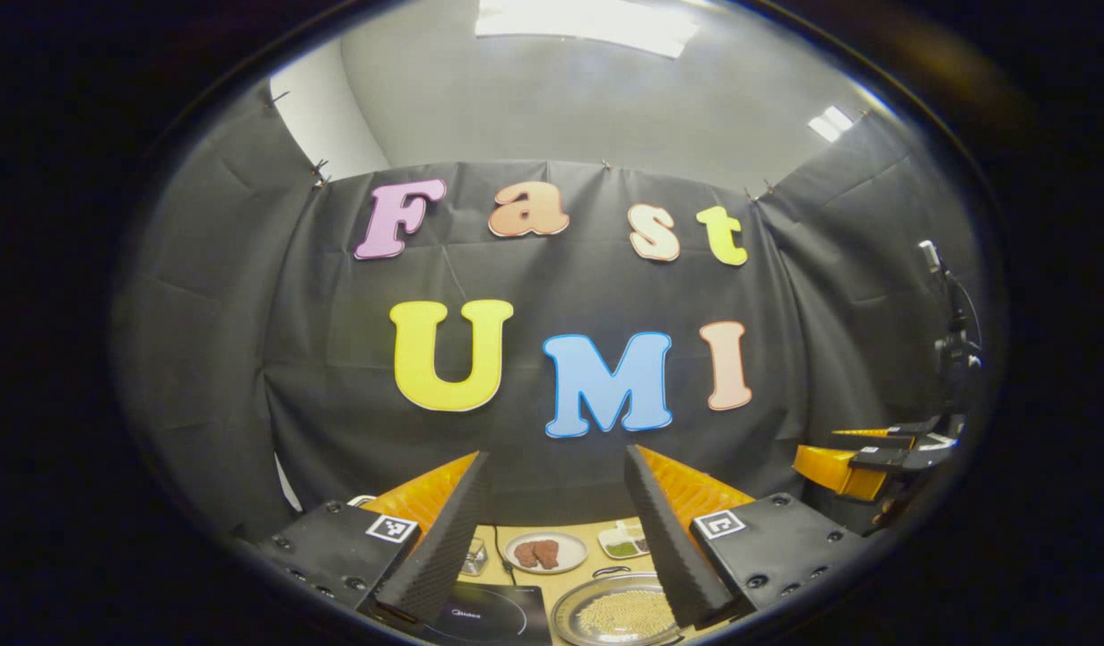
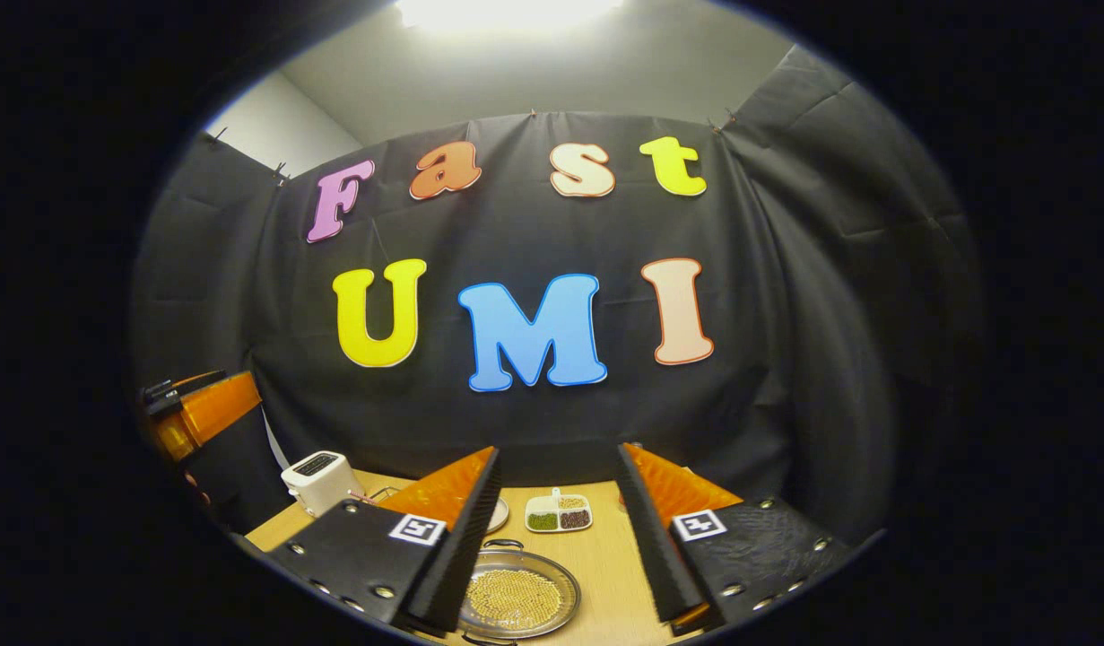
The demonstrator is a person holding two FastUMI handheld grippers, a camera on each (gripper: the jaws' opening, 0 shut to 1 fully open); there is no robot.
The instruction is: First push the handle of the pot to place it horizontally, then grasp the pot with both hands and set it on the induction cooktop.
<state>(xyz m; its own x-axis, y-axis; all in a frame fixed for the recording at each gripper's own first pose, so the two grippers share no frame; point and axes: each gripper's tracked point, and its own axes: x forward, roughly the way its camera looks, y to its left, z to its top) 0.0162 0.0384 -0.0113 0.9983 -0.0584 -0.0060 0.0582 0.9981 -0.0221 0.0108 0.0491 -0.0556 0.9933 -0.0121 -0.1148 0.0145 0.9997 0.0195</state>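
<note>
1. Pale wood is the tabletop (image 2: 605,565) I see low in both views, with everything on it sitting well below my two tools.
2. My left gripper (image 1: 556,529) is raised above the table with its fingers spread wide, and I have nothing between them.
3. My right gripper (image 2: 556,529) is likewise held high, fingers wide apart and gripping nothing.
4. The pot (image 2: 516,597), a shallow metal pan holding small yellowish grains, rests on the table; in the right gripper view it lies between my fingers but far beneath them, with a small loop handle (image 2: 502,544) on its far rim.
5. In the left gripper view the pot (image 1: 616,612) sits just to the right of the dark induction cooktop (image 1: 489,615), near it but not on it.
6. Behind those, I make out a plate with brown pieces (image 1: 544,552) and a small divided dish (image 1: 625,541) of green and dark contents.
7. A white toaster (image 2: 321,478) stands at the table's far left in the right gripper view.
8. The other tool appears at the right edge of the left gripper view, and at the left edge of the right gripper view.
</note>
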